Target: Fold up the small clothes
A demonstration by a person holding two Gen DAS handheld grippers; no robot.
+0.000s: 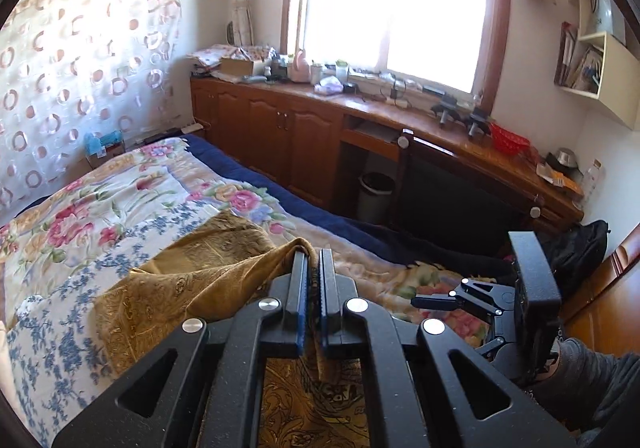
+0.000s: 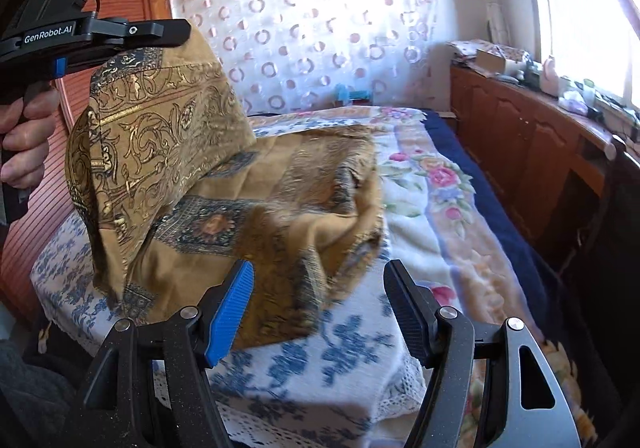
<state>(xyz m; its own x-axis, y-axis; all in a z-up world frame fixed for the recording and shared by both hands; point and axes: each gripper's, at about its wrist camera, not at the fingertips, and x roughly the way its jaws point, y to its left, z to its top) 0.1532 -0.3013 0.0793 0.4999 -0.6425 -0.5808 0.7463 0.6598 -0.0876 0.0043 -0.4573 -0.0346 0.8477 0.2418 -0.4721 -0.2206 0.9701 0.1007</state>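
While the left gripper (image 1: 313,257) pinches the gold cloth (image 2: 256,200) (far edge blurred), the right gripper (image 2: 318,288) gapes.

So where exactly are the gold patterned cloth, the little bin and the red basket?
gold patterned cloth (image 2: 256,208): right wrist view, on its flat part lying on the bed.
bin (image 1: 374,196): left wrist view, on its pale side.
red basket (image 1: 508,139): left wrist view, on its mesh wall.

Bed (image 2: 460,248) with layered covers and a gold cloth on top

A floral blanket (image 1: 132,184) with pink roses covers the bed over a navy sheet (image 1: 280,188) that shows along the cabinet side; a blue-flowered white cloth (image 2: 320,360) with a lace edge lies over the near end, and the gold patterned cloth (image 2: 260,216) rests partly on it, one corner lifted off the bed.
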